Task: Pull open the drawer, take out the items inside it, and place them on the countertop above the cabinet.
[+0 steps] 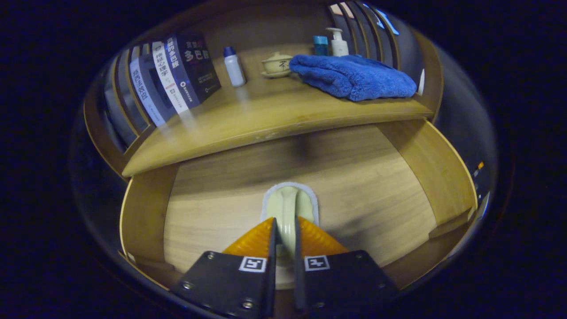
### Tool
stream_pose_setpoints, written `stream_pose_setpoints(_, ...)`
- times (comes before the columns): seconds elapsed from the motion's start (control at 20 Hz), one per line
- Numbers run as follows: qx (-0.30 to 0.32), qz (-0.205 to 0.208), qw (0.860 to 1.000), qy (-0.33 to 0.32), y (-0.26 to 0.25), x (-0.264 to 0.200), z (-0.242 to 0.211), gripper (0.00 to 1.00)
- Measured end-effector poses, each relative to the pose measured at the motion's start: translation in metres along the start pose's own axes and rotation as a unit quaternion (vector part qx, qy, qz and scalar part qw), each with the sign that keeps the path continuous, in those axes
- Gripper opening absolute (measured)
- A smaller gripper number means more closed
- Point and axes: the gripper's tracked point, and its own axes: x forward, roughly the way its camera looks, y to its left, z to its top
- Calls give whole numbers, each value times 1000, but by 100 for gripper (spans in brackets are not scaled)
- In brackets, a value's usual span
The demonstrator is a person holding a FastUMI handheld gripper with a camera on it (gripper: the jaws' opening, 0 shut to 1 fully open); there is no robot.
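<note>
gripper view looks down into the open drawer (412,155), a wide wooden box with a pale, straight-grained floor and darker side walls, pulled out below the cabinet's tabletop (248,119). that tabletop is smooth, glossy yellowish wood with a rounded front edge, fenced at both ends by dark slatted rails. one blue towel (352,76), thick and fluffy, lies folded in a loose heap on the tabletop's right part. at the left end four books (175,75) stand leaning against the rail, spines outward, in dark blue, white and black. between books and towel stands one small white bottle (234,66) with a blue cap, and just right of it one pale lidded tea bowl (277,64) on a saucer, touching or nearly touching the towel's edge. behind the towel stand one white pump bottle (339,43) and one small teal container (320,45).

one pale green brush (289,208) is in the drawer near its front middle: a smooth, glossy, rounded plastic body with a raised ridge handle along its length and a white fringe of bristles around its rim. the gripper (284,235) has its fingers (254,241) drawn narrow, both pressing the ridge handle from either side, the brush's far end sticking out beyond them over the drawer floor. whether it rests on the floor or is lifted cannot be told.
</note>
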Motion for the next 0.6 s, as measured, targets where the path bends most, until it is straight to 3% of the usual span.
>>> stream_pose_setpoints(0.05,0,1,1000,-6,-1,-2,0,13)
stream_pose_setpoints(0.25,-7,23,1000,-18,7,-15,-3,14)
stream_pose_setpoints(0.6,-10,72,992,-105,24,-56,18,13)
